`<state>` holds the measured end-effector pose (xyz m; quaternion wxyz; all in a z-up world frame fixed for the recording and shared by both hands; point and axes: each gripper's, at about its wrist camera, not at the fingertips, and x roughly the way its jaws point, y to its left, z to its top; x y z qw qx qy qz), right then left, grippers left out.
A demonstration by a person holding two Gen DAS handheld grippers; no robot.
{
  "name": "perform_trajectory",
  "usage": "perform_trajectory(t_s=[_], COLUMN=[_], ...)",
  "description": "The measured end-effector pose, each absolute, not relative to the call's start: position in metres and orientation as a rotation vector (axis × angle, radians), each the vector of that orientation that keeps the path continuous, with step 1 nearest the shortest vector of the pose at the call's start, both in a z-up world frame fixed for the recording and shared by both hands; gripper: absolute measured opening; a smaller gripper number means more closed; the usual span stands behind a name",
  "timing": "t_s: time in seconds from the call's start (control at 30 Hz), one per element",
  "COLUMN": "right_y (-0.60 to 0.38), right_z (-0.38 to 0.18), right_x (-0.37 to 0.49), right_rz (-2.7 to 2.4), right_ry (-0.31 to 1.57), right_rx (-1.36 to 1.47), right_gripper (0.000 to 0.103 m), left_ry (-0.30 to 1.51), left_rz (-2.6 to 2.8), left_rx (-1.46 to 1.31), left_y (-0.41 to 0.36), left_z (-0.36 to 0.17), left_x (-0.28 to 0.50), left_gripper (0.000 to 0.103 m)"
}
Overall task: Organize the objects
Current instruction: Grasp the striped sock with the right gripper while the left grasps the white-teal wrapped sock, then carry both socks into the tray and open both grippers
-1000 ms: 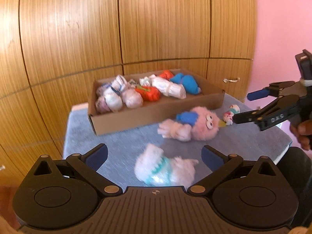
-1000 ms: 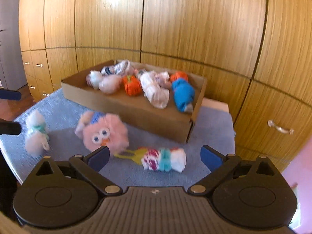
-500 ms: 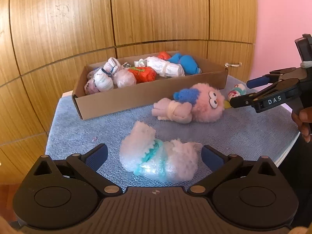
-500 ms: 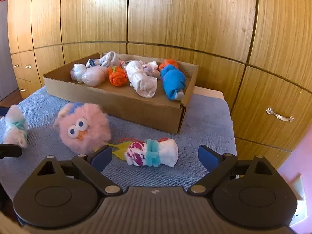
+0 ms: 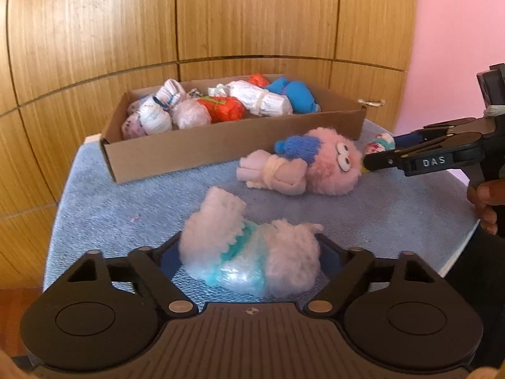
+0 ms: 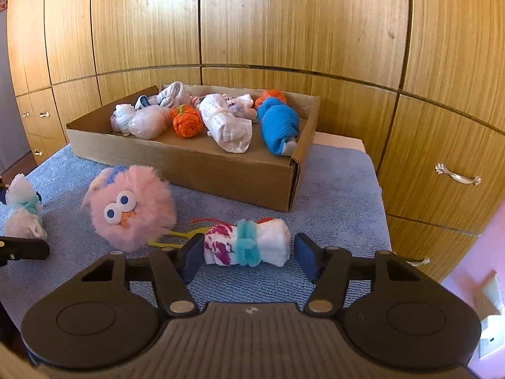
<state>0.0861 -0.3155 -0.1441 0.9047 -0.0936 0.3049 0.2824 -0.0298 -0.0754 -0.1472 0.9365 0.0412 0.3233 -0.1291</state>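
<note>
"DAS" on the right claw [image 5: 377, 154]

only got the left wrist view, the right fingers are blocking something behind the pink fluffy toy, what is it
Observer: A white sock roll with a magenta print and a fuzzy teal band, lying on the blue cloth.
Operator: do the right fingers have it yet
Observer: Not fully. The right gripper has just been closing with the roll between its fingers. One finger touches the printed end, and the other still shows a gap.
Operator: any room left in the box
Observer: Yes, the cardboard box has bare floor along its near wall.
</note>
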Motion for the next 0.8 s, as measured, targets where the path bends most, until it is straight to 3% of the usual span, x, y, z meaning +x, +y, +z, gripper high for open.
perform_trajectory(t_s=[0.43, 0.8], right_y=[-0.323, -0.328], right_z=[-0.137, -0.086], right_x=[0.080, 0.079], right_rz=[0.597, 0.615], right_ry=[0.612, 0.509], right_rx=[-0.159, -0.187], right_gripper=[0.053, 0.053], left_ry=[0.645, 0.595], left_rz=[-0.276, -0.254], left_rx=[0.049, 0.130], left_y=[-0.066, -0.040], left_z=[-0.136, -0.075], left_x=[-0.028, -0.002], left_gripper=[0.077, 0.077])
